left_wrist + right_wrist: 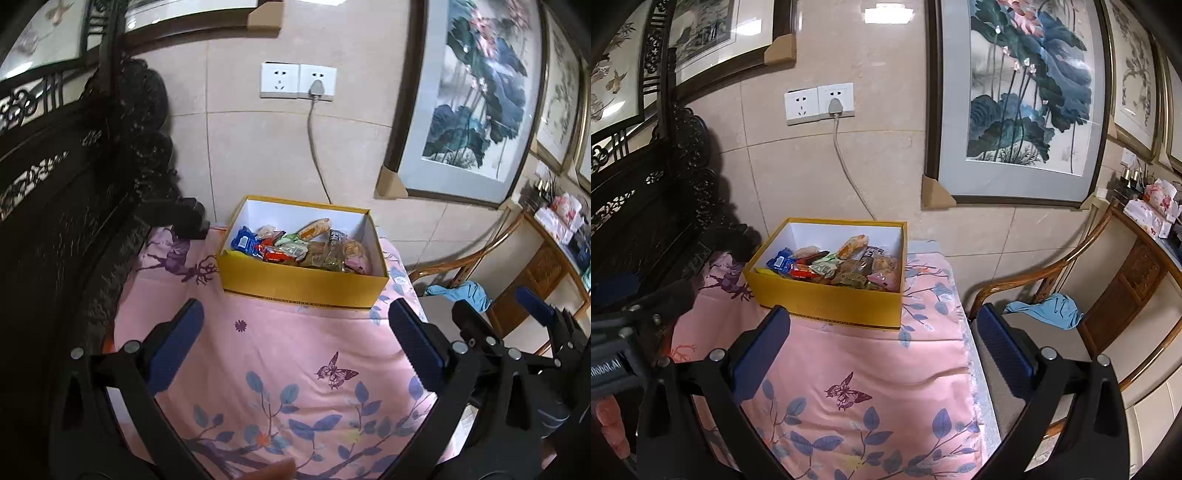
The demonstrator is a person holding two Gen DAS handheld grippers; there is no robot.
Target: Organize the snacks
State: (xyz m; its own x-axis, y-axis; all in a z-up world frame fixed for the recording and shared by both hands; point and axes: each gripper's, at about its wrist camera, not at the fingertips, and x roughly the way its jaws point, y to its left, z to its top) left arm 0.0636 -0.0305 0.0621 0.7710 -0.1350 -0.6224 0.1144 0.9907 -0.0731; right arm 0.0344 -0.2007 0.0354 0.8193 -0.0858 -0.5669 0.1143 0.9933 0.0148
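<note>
Yellow box (303,284) already heaped with wrapped snacks (303,245), pink cloth (280,354) bare of packets, left gripper (295,345) and right gripper (882,349) both spread empty: either packed or awaiting sorting.

A table under a pink floral cloth (280,350) (849,354) carries one yellow box (303,284) (827,299), ahead of both grippers' fingers, at its far edge.

A pink floral cloth (879,369) with a purple butterfly print (846,396) covers the desk. On the tiled wall behind, a grey plug (834,106) sits in a white double socket (819,103), beside a framed lotus painting (1023,99). A blue rag (1045,309) lies on a wooden chair (1071,266), and dark carved furniture (62,206) stands at the left.
</note>
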